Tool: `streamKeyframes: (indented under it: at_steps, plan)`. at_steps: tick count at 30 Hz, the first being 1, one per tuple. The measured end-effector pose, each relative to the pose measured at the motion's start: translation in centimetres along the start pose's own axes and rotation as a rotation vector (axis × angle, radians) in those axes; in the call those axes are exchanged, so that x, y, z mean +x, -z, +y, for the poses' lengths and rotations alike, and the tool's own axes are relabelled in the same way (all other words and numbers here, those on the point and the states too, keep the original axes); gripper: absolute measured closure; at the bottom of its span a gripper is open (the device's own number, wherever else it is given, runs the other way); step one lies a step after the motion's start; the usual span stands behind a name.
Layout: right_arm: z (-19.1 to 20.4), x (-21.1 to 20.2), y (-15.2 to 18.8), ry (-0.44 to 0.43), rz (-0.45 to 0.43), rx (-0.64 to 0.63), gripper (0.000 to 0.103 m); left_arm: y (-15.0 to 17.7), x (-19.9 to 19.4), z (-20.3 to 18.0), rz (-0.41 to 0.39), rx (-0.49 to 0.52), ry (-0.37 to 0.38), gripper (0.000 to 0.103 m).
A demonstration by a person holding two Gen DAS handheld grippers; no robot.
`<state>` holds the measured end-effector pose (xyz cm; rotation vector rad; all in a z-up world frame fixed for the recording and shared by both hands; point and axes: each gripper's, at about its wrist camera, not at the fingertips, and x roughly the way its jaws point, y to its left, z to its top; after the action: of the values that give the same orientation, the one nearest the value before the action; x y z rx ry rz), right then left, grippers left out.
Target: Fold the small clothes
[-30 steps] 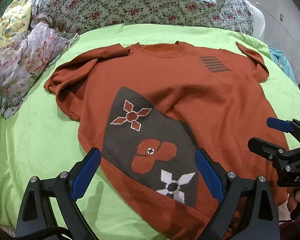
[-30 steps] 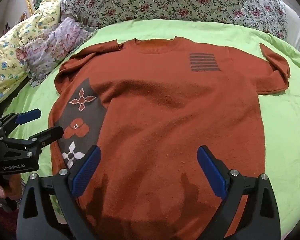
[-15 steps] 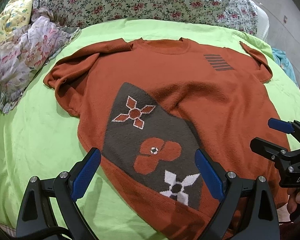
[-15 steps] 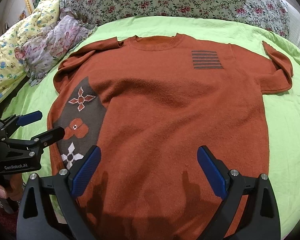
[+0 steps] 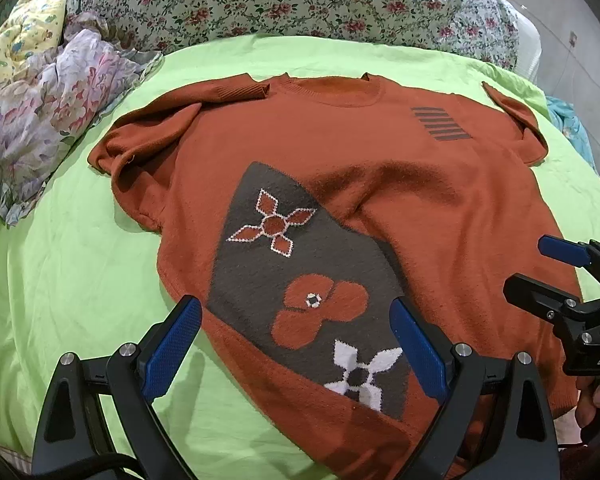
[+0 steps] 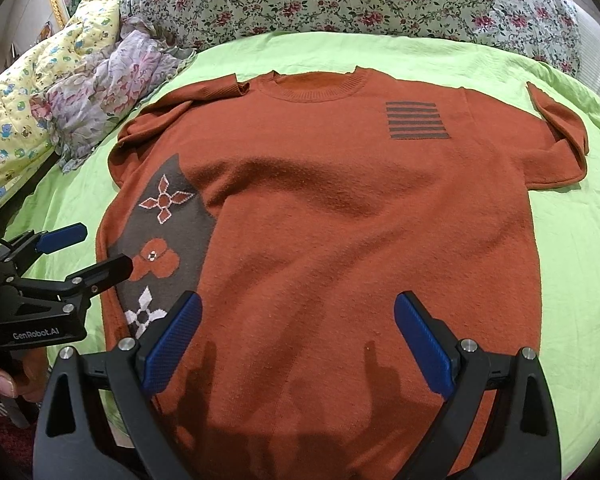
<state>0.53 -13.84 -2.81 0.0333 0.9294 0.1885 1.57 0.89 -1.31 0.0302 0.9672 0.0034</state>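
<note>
Rust-orange knit fills most of what I see: the sweater (image 6: pixel 340 216) lies front up and spread flat on the green sheet (image 6: pixel 572 264), neck toward the floral pillows (image 6: pixel 340 4), hem toward me. My left gripper (image 5: pixel 294 344) hangs over the lower corner of the sweater with its blue pads wide apart and nothing between them; under it sits the grey panel (image 5: pixel 296 280) with its three knitted flowers. My right gripper (image 6: pixel 298 340) hovers over the hem near the middle, its pads just as wide apart and empty. From the right wrist I see the left gripper from the side, over the sweater's edge by the grey panel, a thumb showing below it at the frame's edge. The hem itself is hard to follow: my gripper bodies cover it in both views, and their shadows darken the knit in front of them. The sleeve (image 6: pixel 172 108) on the panel side is bunched and folded over itself, its cuff lying up by the collar (image 6: pixel 316 86). The other sleeve (image 6: pixel 560 140) is also doubled back, and I cannot see its cuff clearly. A striped patch (image 6: pixel 416 120) marks the chest. A crumpled floral cloth (image 5: pixel 40 120) lies off the sweater beside the bunched sleeve, partly cut off by the lens rim.
</note>
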Motion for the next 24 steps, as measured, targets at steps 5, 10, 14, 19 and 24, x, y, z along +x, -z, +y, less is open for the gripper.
streamKeyframes:
  at_steps: [5, 10, 14, 19, 24]
  plan:
    - [0.04, 0.01, -0.06, -0.003, 0.009, 0.003, 0.006, 0.0, 0.02, -0.02, 0.002, 0.0, -0.005, 0.008]
    - [0.19, 0.09, -0.05, 0.003, 0.011, 0.0, 0.006, 0.05, 0.07, 0.03, 0.004, -0.002, -0.005, 0.007]
    - [0.15, 0.09, -0.05, 0.004, 0.012, -0.002, 0.006, 0.12, 0.15, 0.06, 0.001, -0.007, -0.003, 0.007]
    - [0.26, 0.08, -0.07, 0.0, 0.015, 0.004, 0.006, 0.11, 0.23, 0.08, 0.007, -0.012, -0.005, 0.007]
    - [0.06, 0.01, -0.14, 0.0, 0.014, 0.006, 0.006, -0.13, 0.39, -0.09, 0.012, -0.025, 0.006, 0.007]
